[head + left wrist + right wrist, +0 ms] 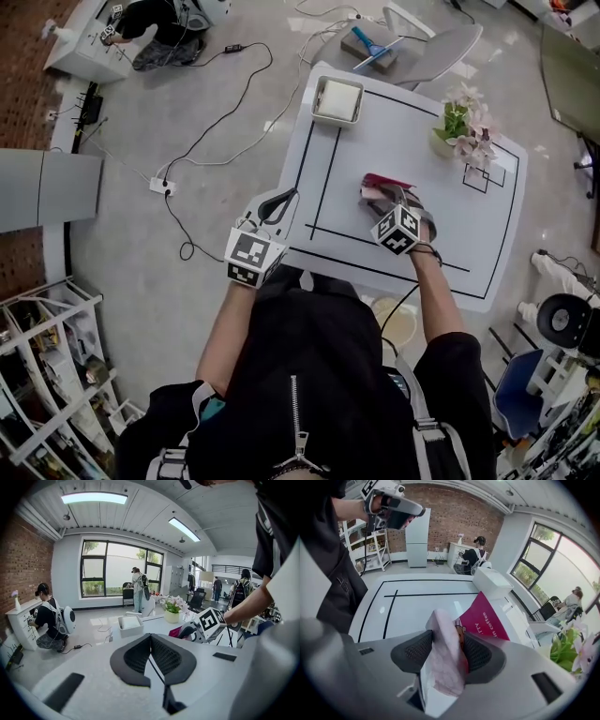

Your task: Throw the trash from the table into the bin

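On the white table (403, 141), inside the black line markings, lies the trash: a pale pink wrapper (443, 653) on top of a magenta packet (485, 618). The magenta packet also shows in the head view (384, 183). My right gripper (394, 199) points steeply down onto it. Its jaws stand wide, one on each side of the pink wrapper, which fills the gap between them (447, 651). My left gripper (279, 202) hangs just off the table's left edge with its jaws together (150, 637) and nothing in them.
A white box (337, 99) stands at the table's far left corner and a flower pot (457, 127) at the far right. A round pale container (396, 321) sits under the near edge. Cables and a power strip (161, 186) lie on the floor to the left.
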`<action>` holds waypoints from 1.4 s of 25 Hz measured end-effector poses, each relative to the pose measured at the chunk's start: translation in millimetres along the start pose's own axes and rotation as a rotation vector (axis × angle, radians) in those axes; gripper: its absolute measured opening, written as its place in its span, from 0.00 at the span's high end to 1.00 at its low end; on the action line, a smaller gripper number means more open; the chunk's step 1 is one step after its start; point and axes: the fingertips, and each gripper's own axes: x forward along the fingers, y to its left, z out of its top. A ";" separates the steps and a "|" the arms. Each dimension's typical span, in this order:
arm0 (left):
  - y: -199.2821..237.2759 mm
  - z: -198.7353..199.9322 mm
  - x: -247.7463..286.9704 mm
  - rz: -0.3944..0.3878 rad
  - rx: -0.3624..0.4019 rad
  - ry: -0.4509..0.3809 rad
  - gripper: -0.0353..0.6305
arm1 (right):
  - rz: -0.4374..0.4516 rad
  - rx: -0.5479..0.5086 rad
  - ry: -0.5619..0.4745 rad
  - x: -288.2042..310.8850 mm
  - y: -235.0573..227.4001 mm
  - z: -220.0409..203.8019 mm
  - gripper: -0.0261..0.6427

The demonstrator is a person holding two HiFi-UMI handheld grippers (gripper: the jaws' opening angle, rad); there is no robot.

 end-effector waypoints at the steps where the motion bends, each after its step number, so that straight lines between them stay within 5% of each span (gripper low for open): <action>1: 0.3 -0.2 -0.5 0.003 0.000 0.000 0.94 | -0.004 0.011 0.007 0.6 -1.2 -0.2 0.65; 16: -0.5 -2.2 -2.6 0.011 -0.005 -0.003 0.94 | -0.054 0.057 0.018 -7.2 -10.2 0.7 0.79; 22: 2.2 2.9 -7.7 0.029 -0.009 -0.013 0.94 | -0.112 0.122 -0.068 -30.0 -28.6 22.9 0.88; 35: -3.6 -0.4 -14.5 0.055 0.002 -0.005 0.94 | -0.123 0.157 -0.222 -51.3 -34.3 68.7 0.88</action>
